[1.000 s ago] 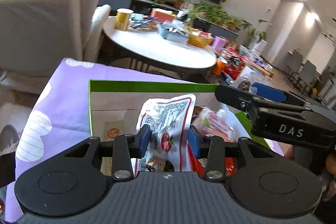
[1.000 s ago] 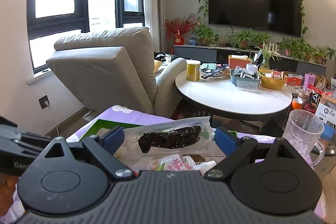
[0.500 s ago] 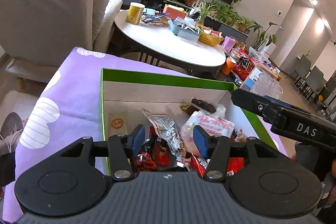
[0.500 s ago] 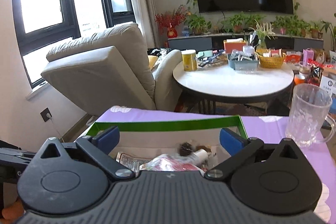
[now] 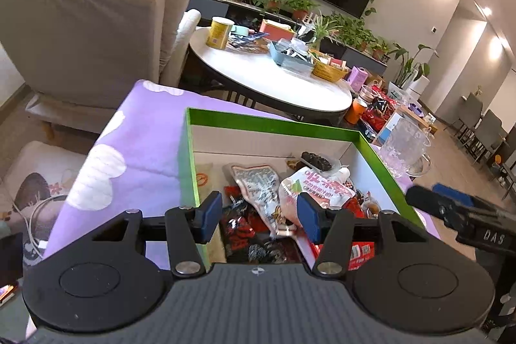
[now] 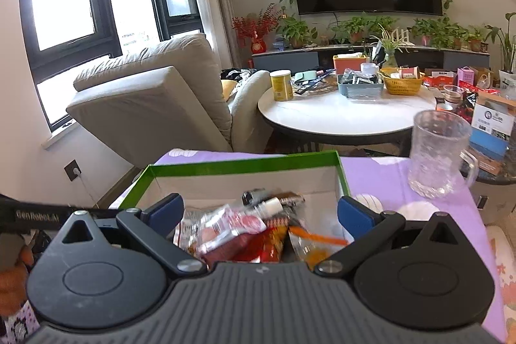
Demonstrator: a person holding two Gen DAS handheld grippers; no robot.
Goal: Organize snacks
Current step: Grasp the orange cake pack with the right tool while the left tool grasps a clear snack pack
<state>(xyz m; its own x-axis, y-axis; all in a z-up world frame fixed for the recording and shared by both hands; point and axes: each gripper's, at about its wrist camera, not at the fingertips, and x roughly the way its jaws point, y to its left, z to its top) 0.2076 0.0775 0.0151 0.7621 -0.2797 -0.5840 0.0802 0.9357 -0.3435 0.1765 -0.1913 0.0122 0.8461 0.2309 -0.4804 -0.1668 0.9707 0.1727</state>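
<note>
In the left wrist view, the left hand-held gripper [image 5: 260, 216] hangs above the near end of a green-edged box [image 5: 271, 122]. Its jaws have just been opening, and now the two blue pads stand apart with nothing pressed between them (the packets below only appear in the gap). The box stands on a surface covered by a purple cloth [image 5: 142, 134] with white shapes. Inside the box lie the snacks: a white printed packet [image 5: 258, 182], a pink and white pouch [image 5: 314, 186] just beside it, a dark bar in clear wrap [image 5: 316, 160] near the far wall, and red wrappers [image 5: 238, 224] at the near end. To the right of the box stands a glass mug [image 5: 404, 150]. The black body of the right hand-held gripper [image 5: 464, 215] enters from the right edge.

In the right wrist view, the right hand-held gripper [image 6: 260, 211] is over the same box [image 6: 245, 165], its jaws wide apart and holding nothing. Below them the snack pile [image 6: 251, 228] lies in the box, a little blurred. The glass mug [image 6: 438, 153] stands on the purple cloth [image 6: 380, 176] to the right, apart from the box. Behind are a beige armchair [image 6: 154, 105] and a round white table [image 6: 342, 115].
</note>
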